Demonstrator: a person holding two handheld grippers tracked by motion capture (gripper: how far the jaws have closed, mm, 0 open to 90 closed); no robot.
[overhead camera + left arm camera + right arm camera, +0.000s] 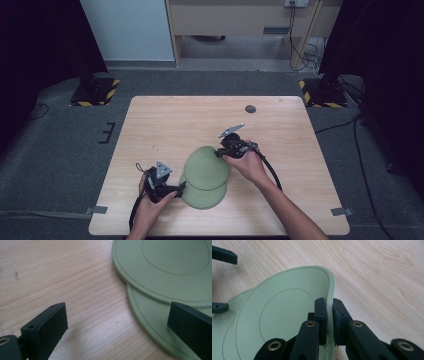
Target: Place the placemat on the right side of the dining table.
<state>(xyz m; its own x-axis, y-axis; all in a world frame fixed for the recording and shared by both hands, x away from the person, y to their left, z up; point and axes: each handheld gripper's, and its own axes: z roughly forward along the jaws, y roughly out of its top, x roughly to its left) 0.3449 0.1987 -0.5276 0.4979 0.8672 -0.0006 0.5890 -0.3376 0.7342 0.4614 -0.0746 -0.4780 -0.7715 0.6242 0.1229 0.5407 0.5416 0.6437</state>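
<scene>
Two soft green round plates overlap on the wooden table [165, 125]. The upper plate [206, 167] [284, 305] lies partly over the lower plate [202, 197] [150, 317]. My right gripper [220, 152] [329, 305] is shut on the upper plate's far right rim, which curls up between the jaws. My left gripper [180, 187] [117, 315] is open at the lower plate's left edge, one jaw over bare wood and the other over the plate. In the left gripper view the upper plate [172, 267] lies flat. The left gripper [222, 281] also appears far off in the right gripper view.
A small dark disc [250, 108] lies near the table's far edge. Grey tape [99, 210] marks the front corners. Stands with striped bases [95, 92] flank the table on the floor. The far half of the table is bare wood.
</scene>
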